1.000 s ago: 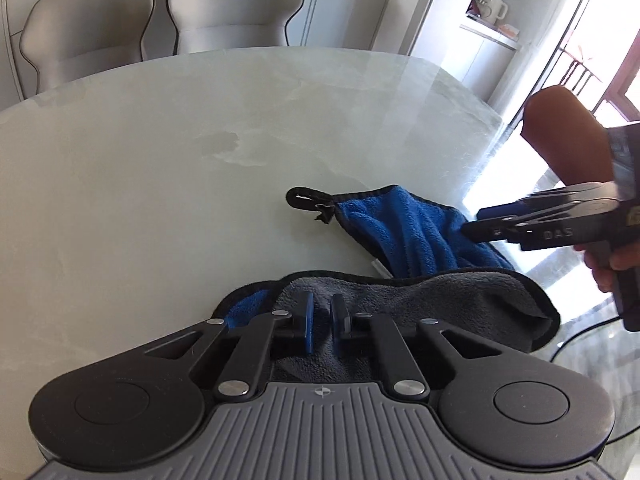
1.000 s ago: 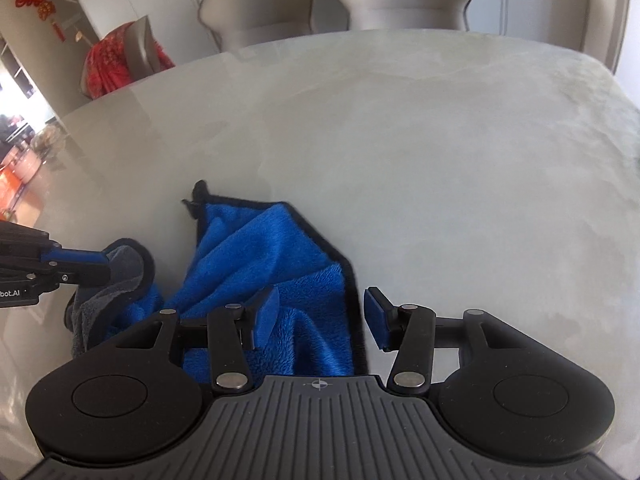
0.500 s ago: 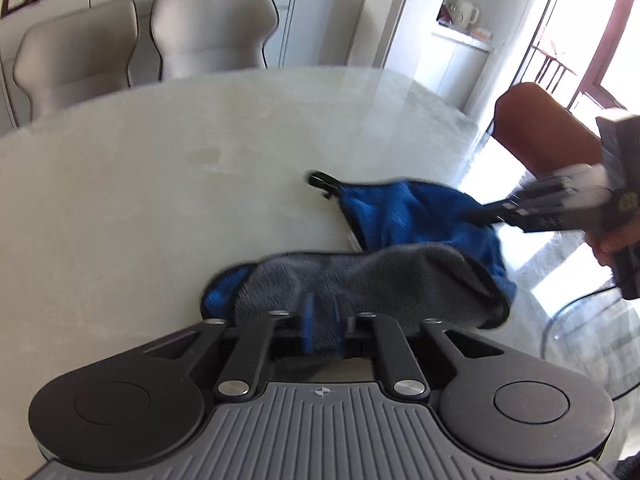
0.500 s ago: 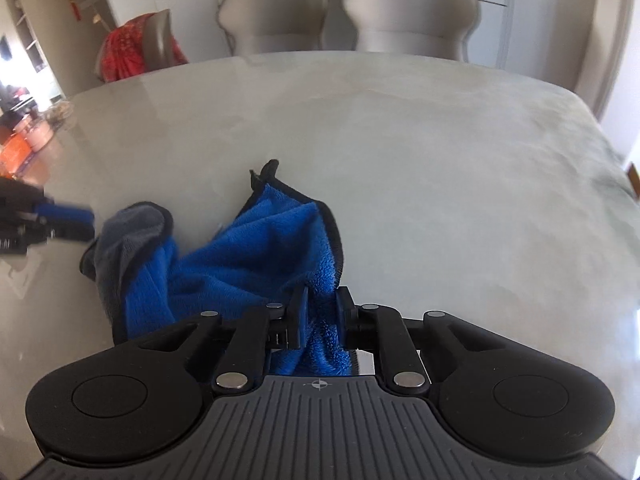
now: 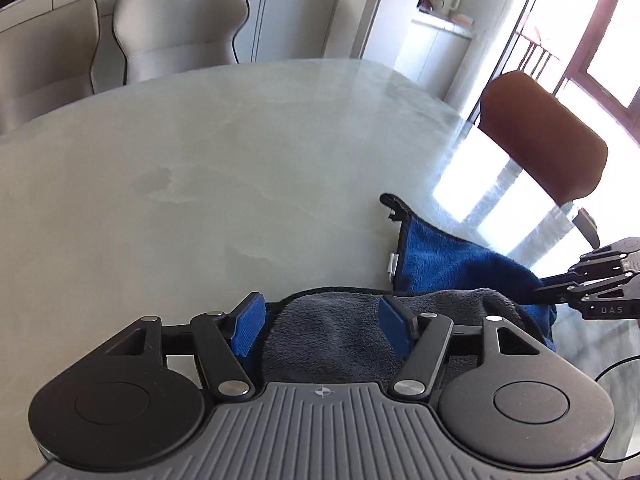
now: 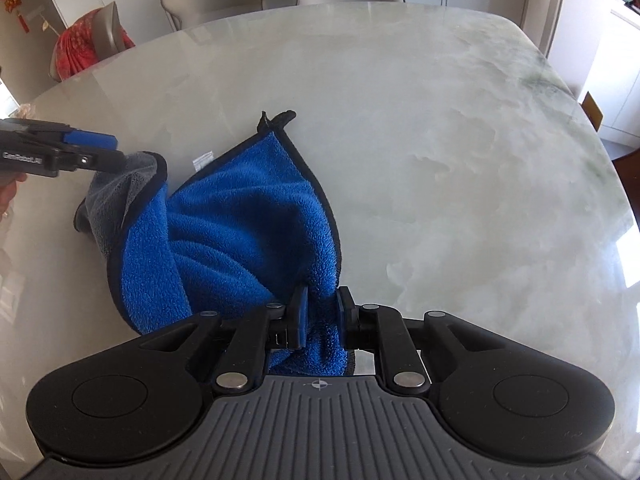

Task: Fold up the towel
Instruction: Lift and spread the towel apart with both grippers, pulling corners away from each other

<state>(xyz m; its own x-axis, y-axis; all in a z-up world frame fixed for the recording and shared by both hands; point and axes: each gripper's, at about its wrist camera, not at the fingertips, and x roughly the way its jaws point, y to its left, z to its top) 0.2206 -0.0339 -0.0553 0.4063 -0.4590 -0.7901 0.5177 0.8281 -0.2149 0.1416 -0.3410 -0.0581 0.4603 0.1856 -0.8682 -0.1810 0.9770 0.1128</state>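
Note:
A towel, blue on one side (image 6: 240,232) and grey on the other (image 5: 336,336), with black trim, lies bunched on the pale marble table (image 6: 440,128). My right gripper (image 6: 322,312) is shut on the towel's near blue edge and lifts it. It also shows in the left wrist view (image 5: 552,296) at the towel's right end. My left gripper (image 5: 324,324) is open, its blue pads either side of the grey fold. It also shows in the right wrist view (image 6: 104,152) at the grey corner. The towel's hanging loop (image 6: 280,117) points to the far side.
Two beige chairs (image 5: 176,28) stand at the table's far edge. A brown chair (image 5: 544,136) stands at the right side, a red-draped chair (image 6: 88,44) at the left. A white label (image 6: 202,160) sticks out of the towel.
My left gripper has opened and let go of the grey fold. My right gripper, open a second ago, shut on the blue edge and holds it raised.

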